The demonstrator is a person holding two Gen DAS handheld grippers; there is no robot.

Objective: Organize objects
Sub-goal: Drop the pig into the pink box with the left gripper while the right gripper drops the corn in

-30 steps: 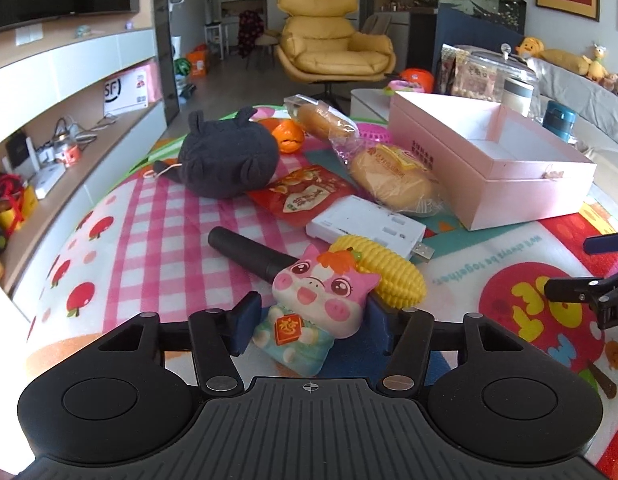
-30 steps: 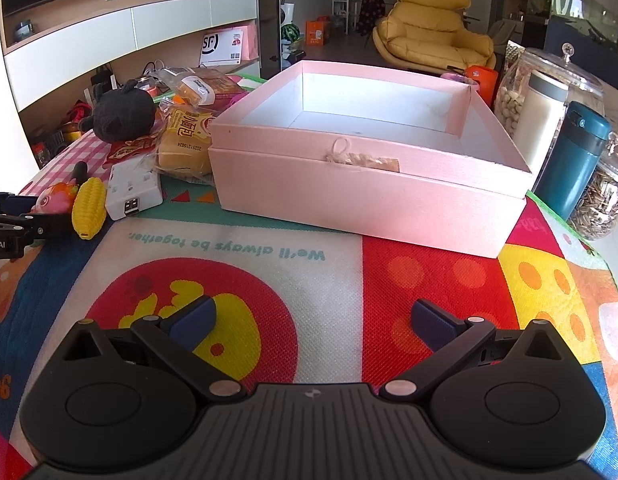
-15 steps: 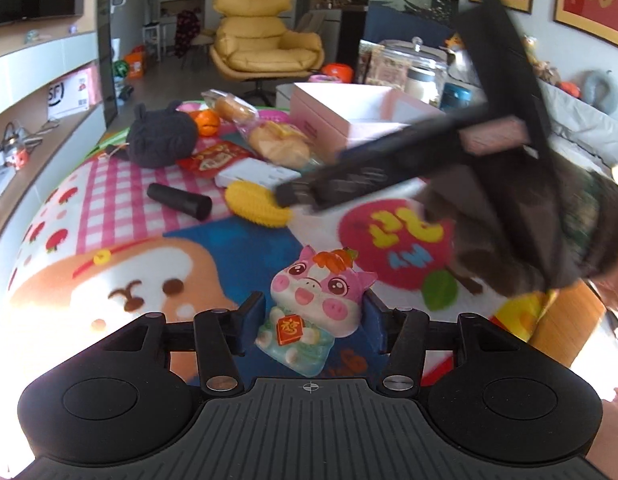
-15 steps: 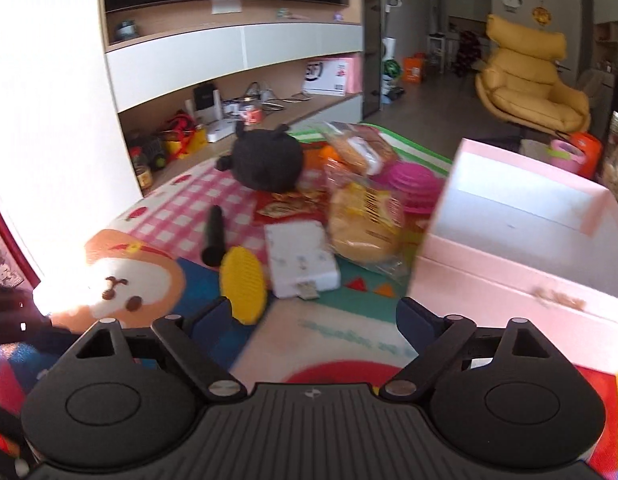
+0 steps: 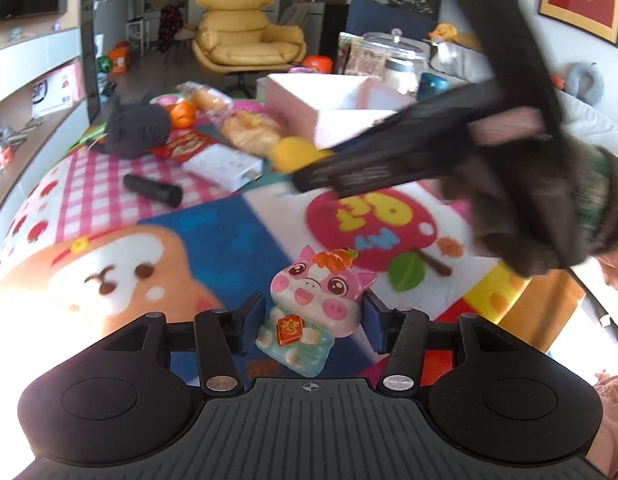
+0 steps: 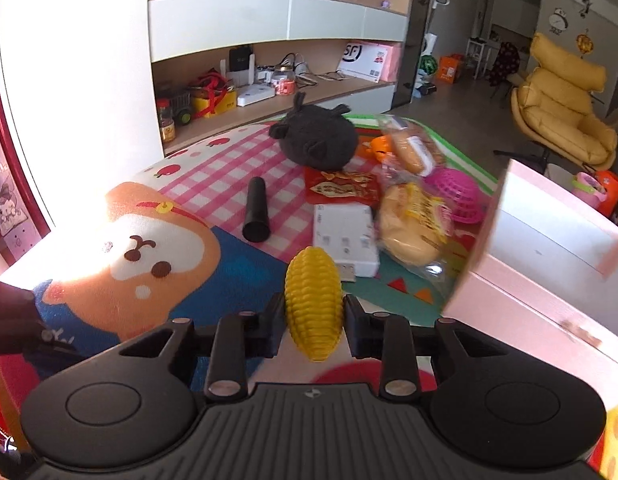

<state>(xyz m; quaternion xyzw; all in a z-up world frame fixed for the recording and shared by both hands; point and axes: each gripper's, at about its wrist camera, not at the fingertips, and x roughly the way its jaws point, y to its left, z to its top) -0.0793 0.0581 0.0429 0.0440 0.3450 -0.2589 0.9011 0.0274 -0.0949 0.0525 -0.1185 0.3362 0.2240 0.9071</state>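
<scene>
Lifted since before, corn point(image 6: 313, 304) sits clamped in right claw point(image 6: 313, 322); left claw point(image 5: 309, 322) grips pig point(image 5: 315, 300), its red tag seemingly "福".

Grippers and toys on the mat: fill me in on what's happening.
A person is tidying toys with two handheld grippers. The left gripper is shut on a pig toy, held above the mat. The right gripper is shut on a yellow corn toy. The open pink box sits close by on its right. A black plush, snacks and other items remain on the mat.
</scene>
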